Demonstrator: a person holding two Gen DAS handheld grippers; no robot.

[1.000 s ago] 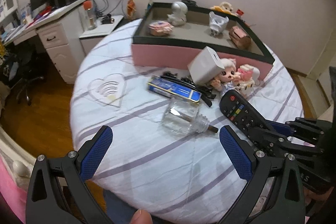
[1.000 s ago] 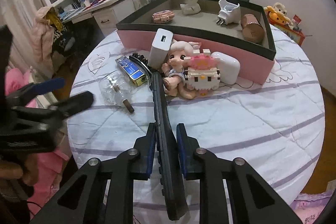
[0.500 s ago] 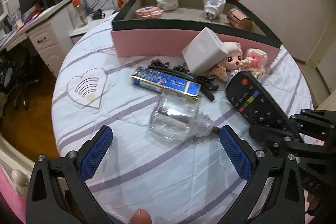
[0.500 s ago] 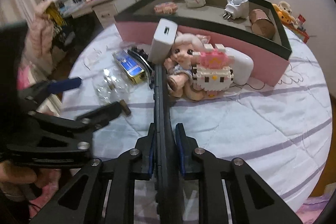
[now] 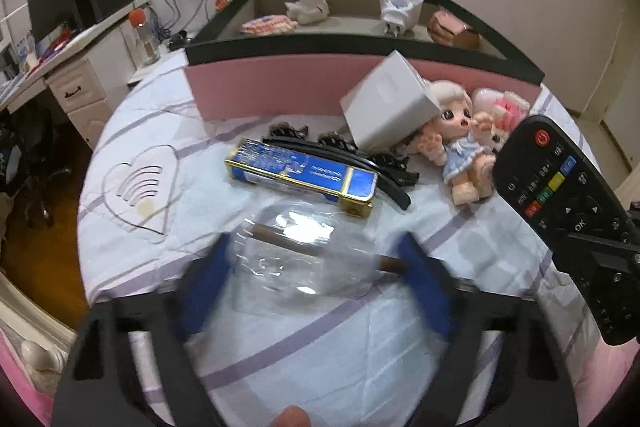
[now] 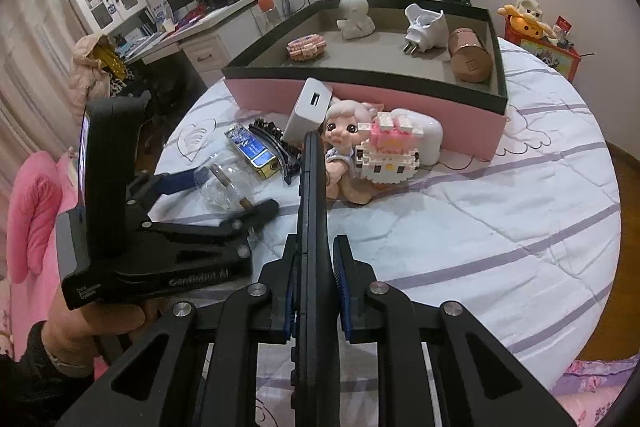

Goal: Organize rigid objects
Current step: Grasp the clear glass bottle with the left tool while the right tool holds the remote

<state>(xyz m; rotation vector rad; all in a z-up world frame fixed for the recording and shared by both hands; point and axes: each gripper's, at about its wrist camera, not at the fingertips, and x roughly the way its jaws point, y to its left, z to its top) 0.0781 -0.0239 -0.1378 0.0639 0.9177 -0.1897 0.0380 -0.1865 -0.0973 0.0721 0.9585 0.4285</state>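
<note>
Between the blurred blue pads of the left gripper point(image 5: 316, 275), whose jaws are closing, a clear glass bottle point(image 5: 296, 251) is seen lying on the quilted bed point(image 5: 280, 347), its long axis running left to right, corked neck rightward; contact cannot be judged. Compared with a second earlier, the jaws are narrower and the bottle nearer. The black plastic remote point(image 6: 312, 211) is clamped edge-on by the right gripper point(image 6: 316, 287), pointing toward the pink tray point(image 6: 360, 95).

Left gripper point(image 5: 316, 279) angles downward, jaws closing around a clear bottle point(image 5: 296, 251); right gripper point(image 6: 316, 291) clamps a remote point(image 6: 312, 227) edgewise.
</note>
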